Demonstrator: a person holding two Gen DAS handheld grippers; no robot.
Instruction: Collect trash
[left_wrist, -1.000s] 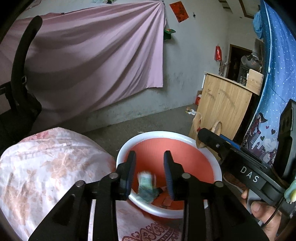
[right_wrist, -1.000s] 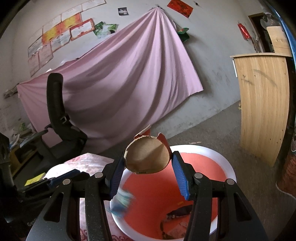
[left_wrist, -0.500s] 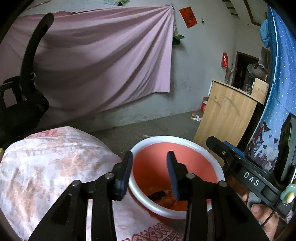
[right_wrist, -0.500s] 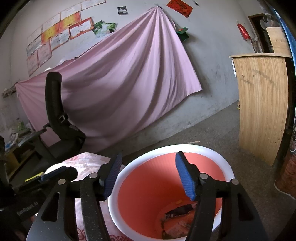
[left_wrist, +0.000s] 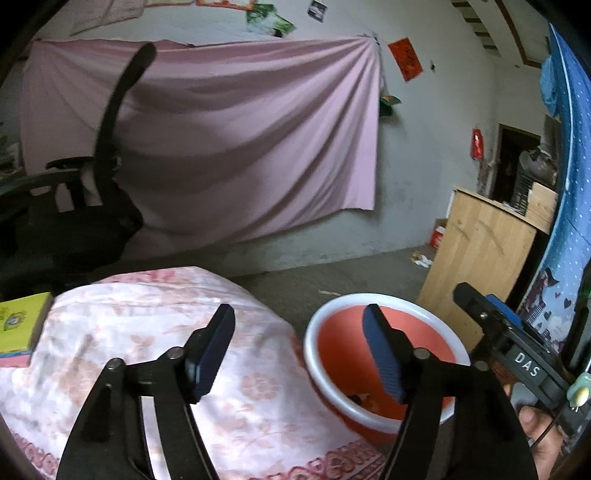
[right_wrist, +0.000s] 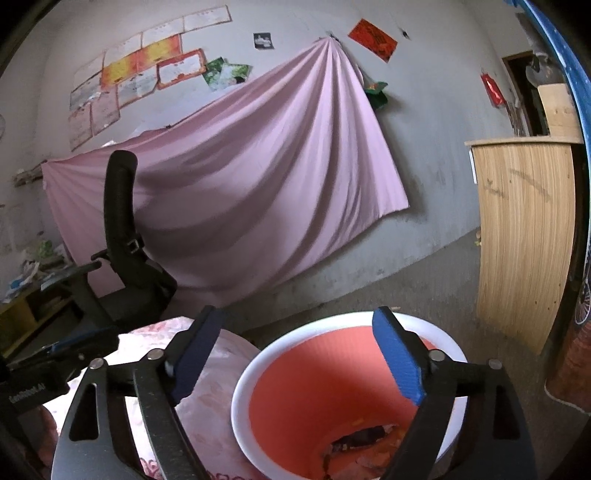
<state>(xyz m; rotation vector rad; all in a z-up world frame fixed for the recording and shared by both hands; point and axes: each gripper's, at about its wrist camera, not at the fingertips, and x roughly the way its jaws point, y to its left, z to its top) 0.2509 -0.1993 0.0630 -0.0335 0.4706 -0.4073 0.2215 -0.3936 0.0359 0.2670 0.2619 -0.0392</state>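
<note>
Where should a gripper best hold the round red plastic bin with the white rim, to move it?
Probably the white rim of the red plastic bin, from above, one finger inside the wall, one outside. The mouth is open and upward; the body looks too wide to span.

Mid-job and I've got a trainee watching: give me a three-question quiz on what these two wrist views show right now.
1. True or false: the left gripper has trash between its jaws.
2. What lies at the bottom of the orange bin? A) nothing B) scraps of trash C) water
3. Name what the bin stands beside, draped in floral cloth.

Key: 1. False; both the left and the right gripper are empty, jaws opening. 2. B, trash. 3. A cloth-covered table.
</note>
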